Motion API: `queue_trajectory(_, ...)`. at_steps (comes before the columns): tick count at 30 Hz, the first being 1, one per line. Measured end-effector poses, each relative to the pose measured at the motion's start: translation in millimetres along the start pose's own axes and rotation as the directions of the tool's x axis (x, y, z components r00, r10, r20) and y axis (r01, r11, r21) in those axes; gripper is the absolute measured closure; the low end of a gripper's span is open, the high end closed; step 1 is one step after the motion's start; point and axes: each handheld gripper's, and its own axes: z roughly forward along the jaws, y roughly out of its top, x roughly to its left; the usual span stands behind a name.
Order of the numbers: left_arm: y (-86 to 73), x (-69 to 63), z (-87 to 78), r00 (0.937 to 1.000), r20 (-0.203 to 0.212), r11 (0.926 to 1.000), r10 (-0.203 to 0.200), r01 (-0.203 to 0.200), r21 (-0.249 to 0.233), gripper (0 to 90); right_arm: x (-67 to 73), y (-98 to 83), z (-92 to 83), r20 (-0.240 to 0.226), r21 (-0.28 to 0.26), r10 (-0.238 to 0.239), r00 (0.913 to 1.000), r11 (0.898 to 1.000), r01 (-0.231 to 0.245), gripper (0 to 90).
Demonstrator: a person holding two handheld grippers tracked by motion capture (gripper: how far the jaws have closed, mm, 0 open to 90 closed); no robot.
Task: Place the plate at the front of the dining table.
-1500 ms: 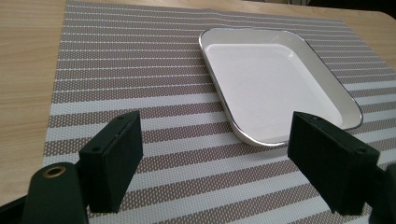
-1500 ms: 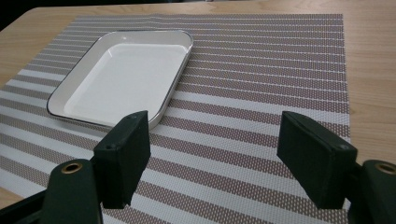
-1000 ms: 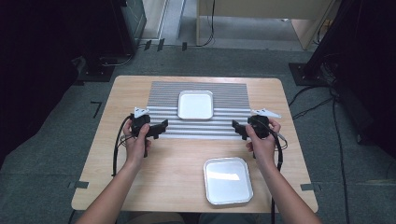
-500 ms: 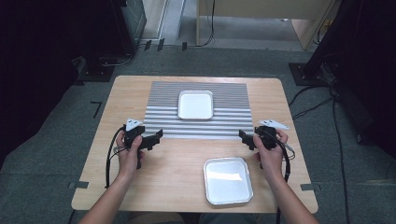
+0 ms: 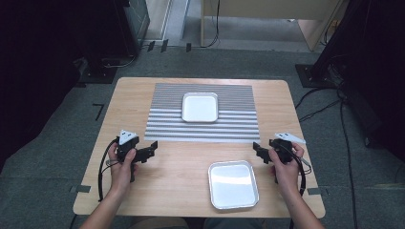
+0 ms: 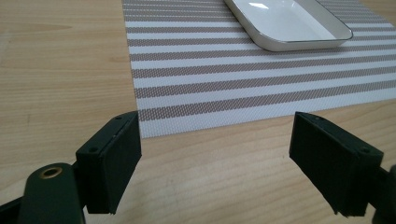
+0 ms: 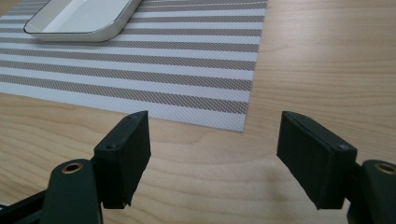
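Note:
My left gripper (image 5: 152, 150) hovers over the bare wood just off the front left corner of the striped placemat (image 5: 205, 114). Its jaws stand wide apart in the left gripper view (image 6: 215, 163), with nothing between them. My right gripper (image 5: 258, 151) sits near the mat's front right corner, jaws also wide and empty (image 7: 215, 158). A white square dish (image 5: 200, 107) rests on the mat; its rim shows at the top of both gripper views (image 6: 289, 28) (image 7: 79, 21). A metal tray (image 5: 233, 184) lies on the wood at the front, left of my right hand.
The wooden table (image 5: 133, 100) stands on grey carpet. Dark equipment and cables flank it on both sides. A cable (image 5: 101, 176) loops from the left gripper down past the wrist.
Both hands have drawn back toward the table's front edge and slightly outward, off the placemat onto bare wood. The jaws of both stayed wide.

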Motion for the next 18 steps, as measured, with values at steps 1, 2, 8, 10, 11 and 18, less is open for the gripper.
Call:
queue_trajectory(1,0.0,0.0,0.0,1.0,0.0,1.0,0.0,0.0,0.0,17.0,0.0,0.0,0.0,0.0,0.0,0.0,1.0,1.0,0.0,25.9)
queue_trajectory(2,-4.3,1.7,-3.4,1.0,-0.004,1.0,0.002,-0.002,0.002,16.9,-4.3,-4.3,-4.5,0.002,0.0,0.004,1.0,1.0,-0.004,25.8)
queue_trajectory(8,-14.3,7.9,-12.5,0.9997,-0.003,0.9997,-0.023,0.023,0.0,16.7,-15.8,-14.4,-16.1,0.021,0.002,0.012,0.9997,1.0,-0.012,25.9)
queue_trajectory(10,-19.8,11.1,-18.0,0.9995,-0.012,0.9996,-0.028,0.028,-0.002,16.7,-18.5,-17.0,-19.9,0.027,0.001,0.017,0.9995,1.0,-0.017,25.8)
queue_trajectory(11,-21.9,12.2,-19.4,0.9995,-0.015,0.9996,-0.028,0.028,-0.001,16.7,-20.4,-18.9,-22.6,0.028,0.0,0.019,0.9994,1.0,-0.019,25.8)
queue_trajectory(18,-34.0,21.9,-28.3,0.999,-0.032,0.9994,-0.032,0.033,0.014,16.7,-29.6,-30.5,-32.8,0.043,-0.005,0.034,0.9985,0.999,-0.034,25.9)
